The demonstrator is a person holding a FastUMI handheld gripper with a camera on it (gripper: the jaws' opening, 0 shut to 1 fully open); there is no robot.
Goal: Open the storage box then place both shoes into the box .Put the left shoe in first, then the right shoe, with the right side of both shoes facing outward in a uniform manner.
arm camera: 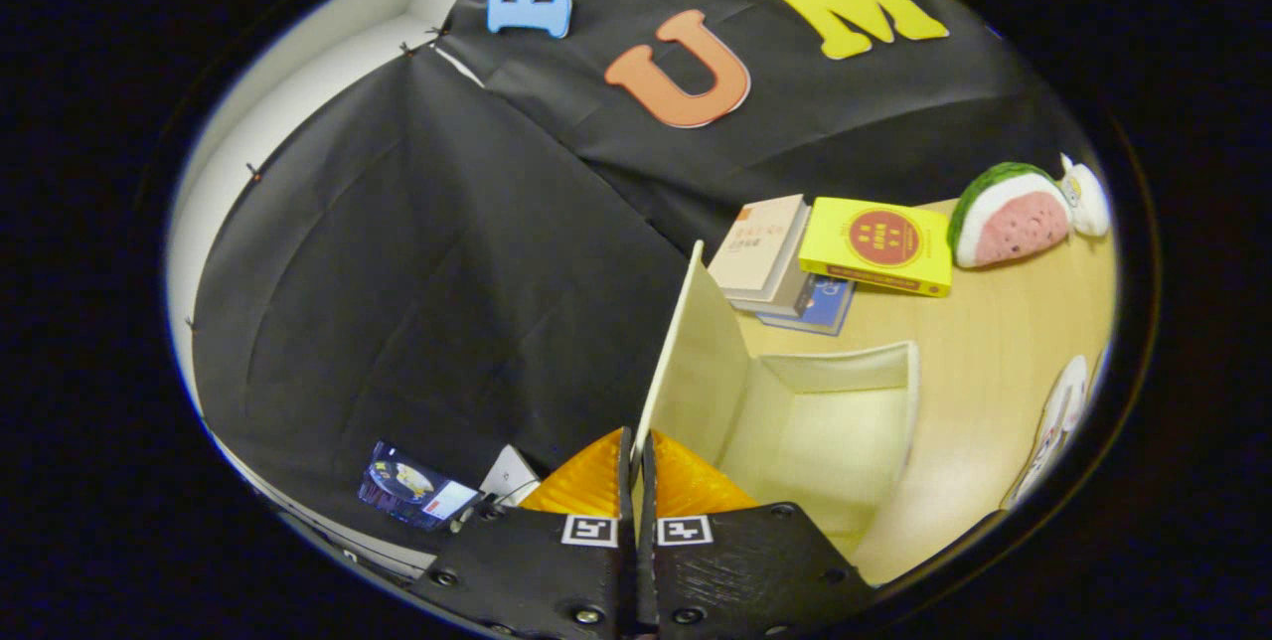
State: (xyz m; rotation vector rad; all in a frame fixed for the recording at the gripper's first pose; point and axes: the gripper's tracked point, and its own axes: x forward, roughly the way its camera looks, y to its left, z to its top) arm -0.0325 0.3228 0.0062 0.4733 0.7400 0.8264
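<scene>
Claw: my gripper (pixel 636 441) has its two fingers drawn almost together on the thin edge of the box lid (pixel 686 362); only a sliver of gap shows, and the lid's near edge runs down into it, so I judge both fingers are pinching it.

Lid: it stands nearly upright, swung up off the box, rising from the fingers toward the far wall.

Box: the storage box (pixel 825 421) lies open just right of the fingers on the wooden table (pixel 994 342), its pale inside bare; no shoe is in it.

Shoes: a white shape with dark markings at the far right of the table (pixel 1055 426) may be one shoe; it is too distorted for me to say which, or how it faces.

Background: a stack of books (pixel 775 262) and a yellow book (pixel 879 244) sit beyond the box, with a watermelon plush toy (pixel 1009 215) further right.

Stage: as I read it, the opening step is nearly done and no shoe is loaded yet.

Risk, lid: if I let go while it stands this steep, it could fall shut again; it wants carrying past upright first.

Risk, box: pulling on the lid could drag or tip the light box, since nothing holds it down.

Risk, order: from here I cannot tell left shoe from right, so picking the wrong one first is a real hazard.
</scene>
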